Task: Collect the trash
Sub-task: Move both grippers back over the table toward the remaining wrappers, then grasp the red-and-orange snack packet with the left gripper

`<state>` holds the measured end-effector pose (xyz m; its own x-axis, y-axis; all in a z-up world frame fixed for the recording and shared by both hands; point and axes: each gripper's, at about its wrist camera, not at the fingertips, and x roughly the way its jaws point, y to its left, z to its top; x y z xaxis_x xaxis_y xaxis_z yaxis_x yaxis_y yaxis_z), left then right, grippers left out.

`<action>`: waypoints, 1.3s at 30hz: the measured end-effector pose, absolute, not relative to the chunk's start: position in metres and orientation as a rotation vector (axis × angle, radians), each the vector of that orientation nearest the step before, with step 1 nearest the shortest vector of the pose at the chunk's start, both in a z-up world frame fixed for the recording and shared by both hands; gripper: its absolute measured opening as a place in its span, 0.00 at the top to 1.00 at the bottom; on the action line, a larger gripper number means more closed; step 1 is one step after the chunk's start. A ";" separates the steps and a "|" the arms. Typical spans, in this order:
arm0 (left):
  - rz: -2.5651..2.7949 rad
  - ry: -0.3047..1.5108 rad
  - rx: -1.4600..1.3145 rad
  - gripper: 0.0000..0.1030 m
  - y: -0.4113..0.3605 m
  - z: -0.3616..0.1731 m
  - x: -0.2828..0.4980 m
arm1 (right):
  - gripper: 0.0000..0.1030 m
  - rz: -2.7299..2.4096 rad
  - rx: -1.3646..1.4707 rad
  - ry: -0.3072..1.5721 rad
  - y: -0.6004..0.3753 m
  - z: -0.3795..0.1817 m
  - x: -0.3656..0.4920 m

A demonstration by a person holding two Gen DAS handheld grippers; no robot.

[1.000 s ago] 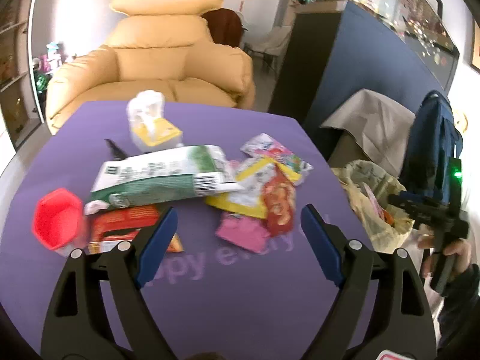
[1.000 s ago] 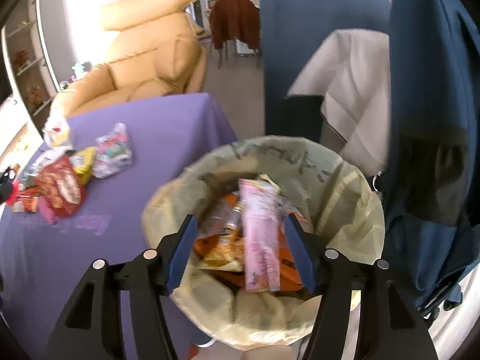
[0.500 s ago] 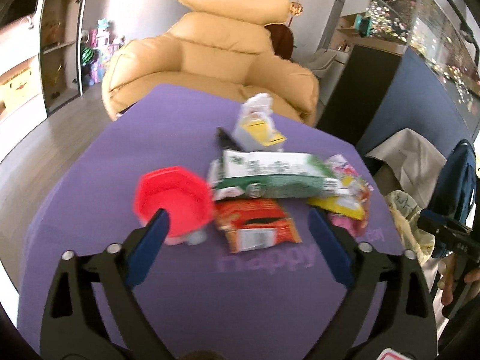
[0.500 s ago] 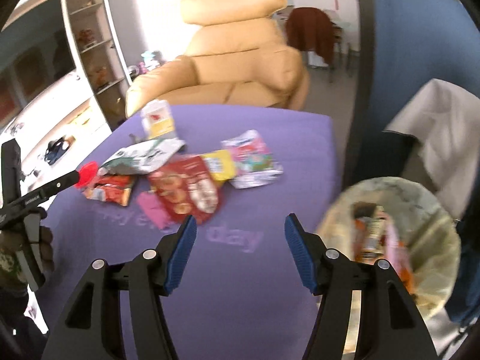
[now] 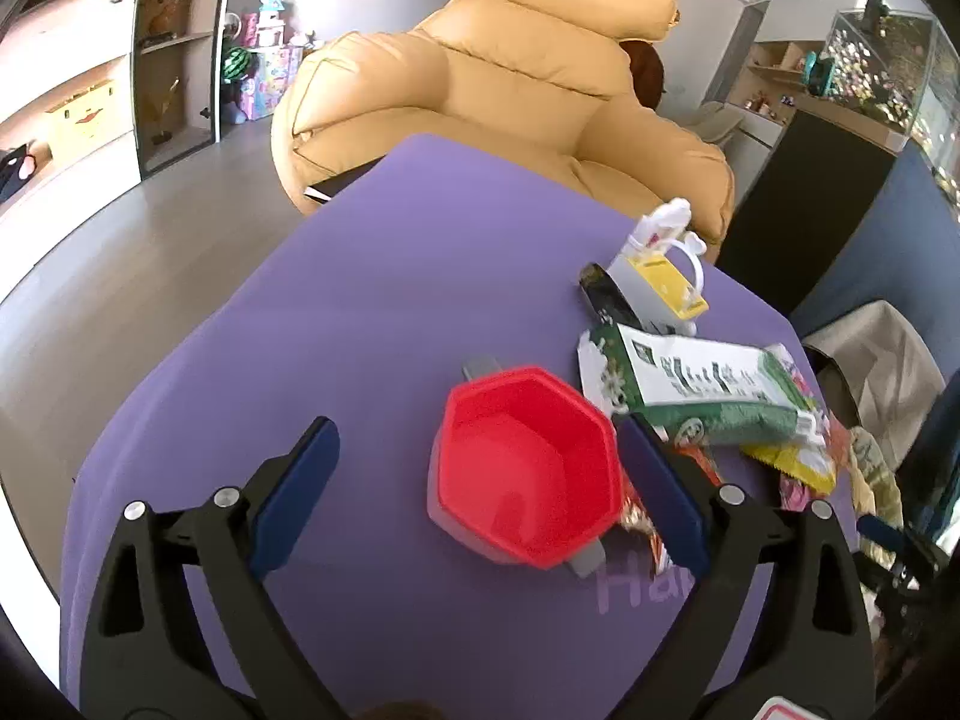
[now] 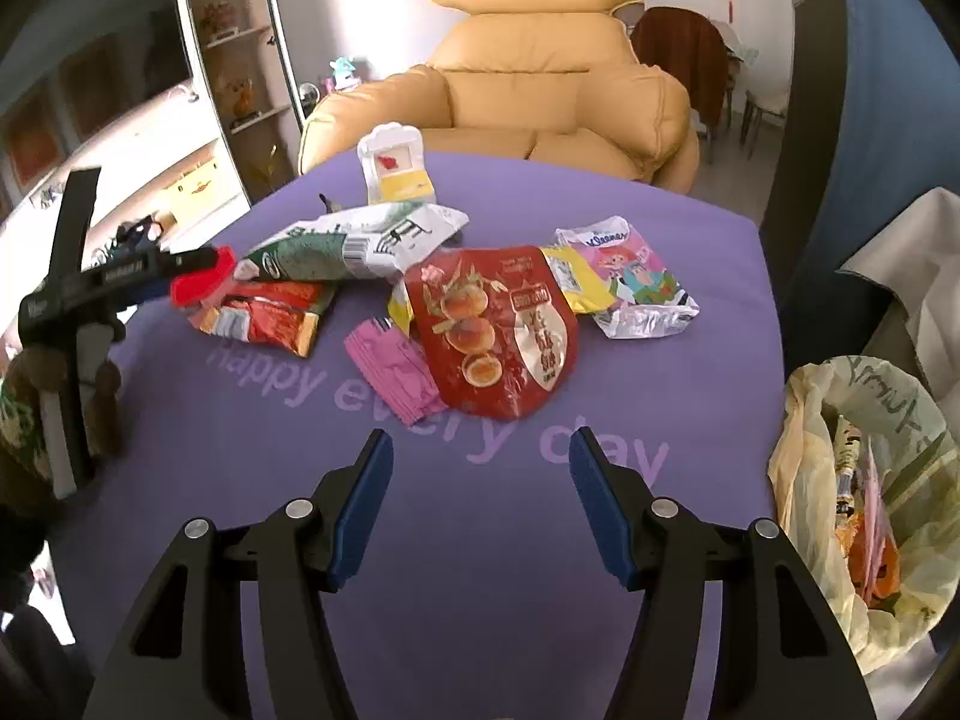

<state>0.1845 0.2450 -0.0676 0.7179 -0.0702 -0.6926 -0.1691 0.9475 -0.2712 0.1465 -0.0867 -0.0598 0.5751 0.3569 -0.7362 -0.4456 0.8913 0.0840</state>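
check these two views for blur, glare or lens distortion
Left wrist view: sharp, with strong fisheye bending around the purple tablecloth and a soft sheen inside the red hexagonal plastic cup. Right wrist view: also sharp, glare on the glossy red snack pouch, window light washing out the upper left shelves.

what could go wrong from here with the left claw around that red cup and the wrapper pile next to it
1. The open left claw straddles the red cup, but its right finger sits against the green and white packet and an orange wrapper, so closing may pinch those too or drag the pile.
2. The trash bag hangs beyond the table's far side from the cup; carrying across risks knocking wrappers off.
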 end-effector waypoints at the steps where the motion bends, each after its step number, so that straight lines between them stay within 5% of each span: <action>1: 0.056 0.761 -0.318 0.14 0.244 -0.065 0.184 | 0.44 0.465 -0.127 0.833 -0.087 -0.061 0.146; 14: -0.279 0.734 0.013 0.14 0.162 -0.038 0.213 | 0.44 0.481 -0.127 0.854 -0.093 -0.073 0.149; 26: -0.273 0.789 -0.065 0.18 0.140 -0.059 0.165 | 0.44 0.473 -0.090 0.874 -0.115 -0.085 0.149; 34: -0.218 0.859 0.003 0.28 0.130 -0.073 0.210 | 0.44 0.468 -0.080 0.882 -0.121 -0.091 0.144; 39: -0.165 0.873 0.042 0.51 0.129 -0.075 0.206 | 0.44 0.468 -0.070 0.887 -0.122 -0.092 0.145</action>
<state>0.2059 0.1288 -0.0754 0.6304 -0.1269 -0.7658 0.1613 0.9864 -0.0306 0.1448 -0.1224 -0.0919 0.5384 0.3643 -0.7599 -0.4215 0.8973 0.1315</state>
